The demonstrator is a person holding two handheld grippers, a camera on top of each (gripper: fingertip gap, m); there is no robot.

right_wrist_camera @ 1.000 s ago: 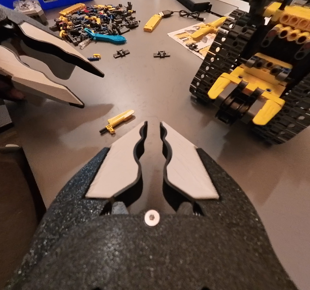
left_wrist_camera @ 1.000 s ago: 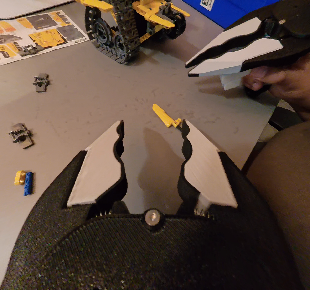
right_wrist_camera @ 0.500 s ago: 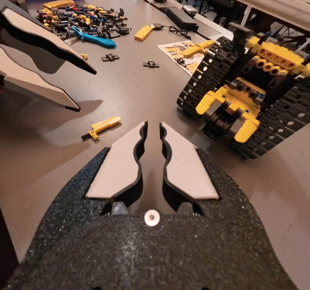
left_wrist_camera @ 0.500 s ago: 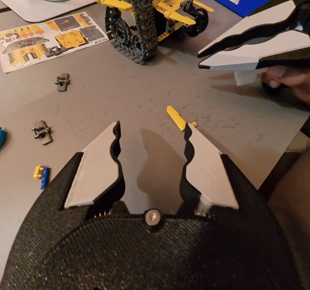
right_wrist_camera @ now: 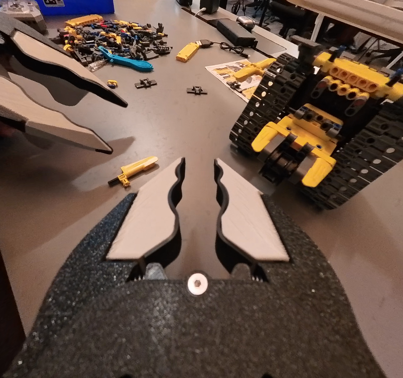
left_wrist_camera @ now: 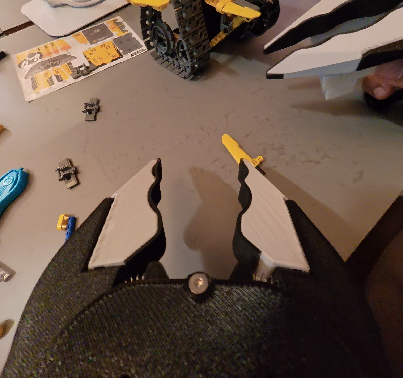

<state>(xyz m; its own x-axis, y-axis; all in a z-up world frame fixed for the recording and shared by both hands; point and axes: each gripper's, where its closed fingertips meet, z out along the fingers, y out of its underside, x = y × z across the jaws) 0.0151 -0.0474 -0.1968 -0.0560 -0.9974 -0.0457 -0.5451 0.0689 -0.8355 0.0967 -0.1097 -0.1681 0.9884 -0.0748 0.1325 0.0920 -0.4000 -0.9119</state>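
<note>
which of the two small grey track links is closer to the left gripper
The grey track link beside the blue tool; the other link lies farther off, by the sticker sheet.

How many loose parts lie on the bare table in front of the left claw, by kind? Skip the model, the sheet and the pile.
Yellow blade-shaped part: 1
Dark grey track links: 2
Small yellow-and-blue part: 1
Teal tool: 1
Total: 5. Bits cut off at the left edge of the view are not counted.
</note>
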